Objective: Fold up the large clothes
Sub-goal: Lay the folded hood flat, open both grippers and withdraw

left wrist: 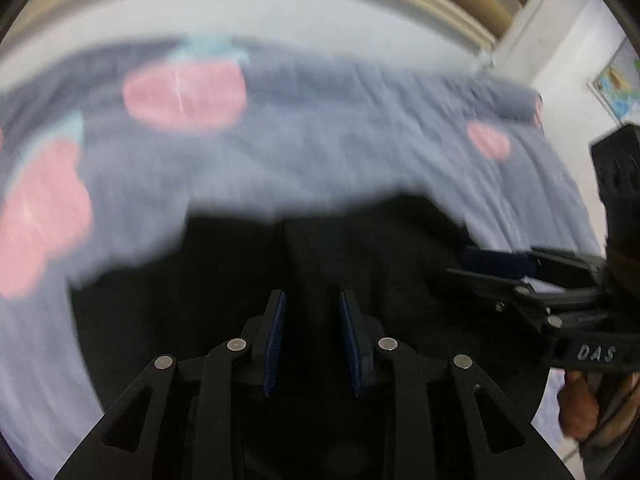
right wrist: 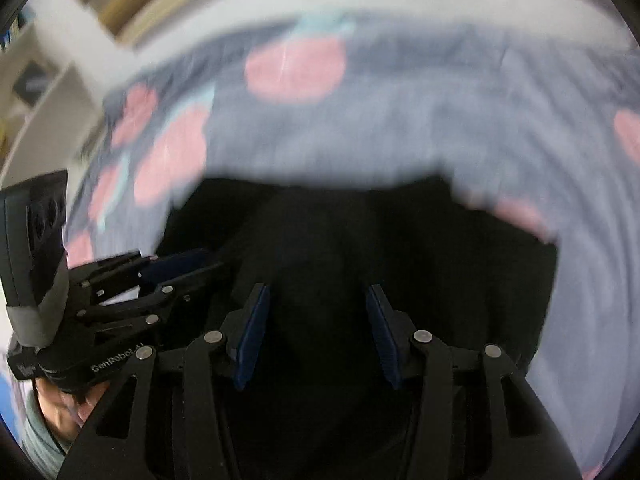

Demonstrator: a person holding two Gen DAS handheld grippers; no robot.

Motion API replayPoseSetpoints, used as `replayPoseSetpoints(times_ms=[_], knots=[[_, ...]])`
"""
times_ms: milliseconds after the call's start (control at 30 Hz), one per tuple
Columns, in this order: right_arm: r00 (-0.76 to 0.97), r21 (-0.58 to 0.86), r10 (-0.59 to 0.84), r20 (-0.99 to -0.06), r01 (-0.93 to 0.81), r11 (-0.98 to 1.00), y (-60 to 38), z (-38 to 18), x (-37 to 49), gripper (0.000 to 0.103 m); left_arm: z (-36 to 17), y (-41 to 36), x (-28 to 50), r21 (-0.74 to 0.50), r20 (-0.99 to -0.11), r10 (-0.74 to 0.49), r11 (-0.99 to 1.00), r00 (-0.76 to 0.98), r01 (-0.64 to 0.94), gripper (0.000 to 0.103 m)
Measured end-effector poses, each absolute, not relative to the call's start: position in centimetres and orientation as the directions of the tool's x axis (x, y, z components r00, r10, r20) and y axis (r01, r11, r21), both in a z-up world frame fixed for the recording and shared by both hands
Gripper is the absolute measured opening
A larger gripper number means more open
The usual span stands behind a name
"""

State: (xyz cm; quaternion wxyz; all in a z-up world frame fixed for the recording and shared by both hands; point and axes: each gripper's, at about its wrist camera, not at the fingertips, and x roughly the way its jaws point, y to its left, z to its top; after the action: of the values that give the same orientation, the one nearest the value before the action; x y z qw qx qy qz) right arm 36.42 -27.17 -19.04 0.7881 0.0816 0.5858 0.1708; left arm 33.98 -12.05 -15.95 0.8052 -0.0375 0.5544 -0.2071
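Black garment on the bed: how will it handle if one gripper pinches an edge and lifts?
Probably floppy: the black garment lies flat with soft creases on the bedsheet, so it should drape and sag from one pinch. It looks large, so much of it would likely drag. The weave is too blurred to judge slip.

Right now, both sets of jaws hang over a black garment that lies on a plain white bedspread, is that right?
Not quite. The bedspread is not plain white: it is blue-grey with pink fruit shapes, as the right wrist view shows. The black garment does lie on it, below both sets of jaws.
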Motion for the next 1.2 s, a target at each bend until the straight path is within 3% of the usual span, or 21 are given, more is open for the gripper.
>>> replayPoseSetpoints(times_ms=[133,233,400,567,800,1033,1200], knots=[[0.159,0.233,0.258,-0.953,-0.161,0.959,-25.3,-25.8,31.1,0.053,-21.9,-11.2,28.2,-0.307,-0.917,-0.350,0.926,0.193,0.219,0.028],[0.226,0.149,0.183,-0.957,-0.159,0.976,-24.2,-28.3,28.6,0.053,-25.0,-10.7,25.5,-0.317,-0.915,-0.345,0.936,0.211,0.153,0.028],[0.244,0.110,0.142,-0.959,-0.140,0.984,-23.9,-27.5,28.3,0.053,-25.0,-11.1,25.7,-0.292,-0.921,-0.321,0.944,0.223,0.151,0.027],[0.312,0.047,0.091,-0.946,-0.145,0.988,-24.3,-24.0,26.9,0.053,-21.5,-9.7,25.6,-0.343,-0.891,-0.368,0.929,0.265,0.140,0.028],[0.421,0.078,0.102,-0.901,-0.073,0.994,-25.8,-19.8,29.2,0.054,-16.9,-8.8,27.2,-0.331,-0.845,-0.356,0.934,0.400,0.132,0.028],[0.280,0.061,0.074,-0.957,-0.057,0.997,-25.4,-26.7,35.1,0.055,-24.0,-9.4,31.4,-0.280,-0.911,-0.285,0.958,0.296,0.063,0.028],[0.277,0.036,0.049,-0.960,-0.050,0.998,-24.8,-26.7,35.0,0.055,-24.3,-10.7,31.6,-0.201,-0.931,-0.219,0.975,0.291,0.092,0.028]])
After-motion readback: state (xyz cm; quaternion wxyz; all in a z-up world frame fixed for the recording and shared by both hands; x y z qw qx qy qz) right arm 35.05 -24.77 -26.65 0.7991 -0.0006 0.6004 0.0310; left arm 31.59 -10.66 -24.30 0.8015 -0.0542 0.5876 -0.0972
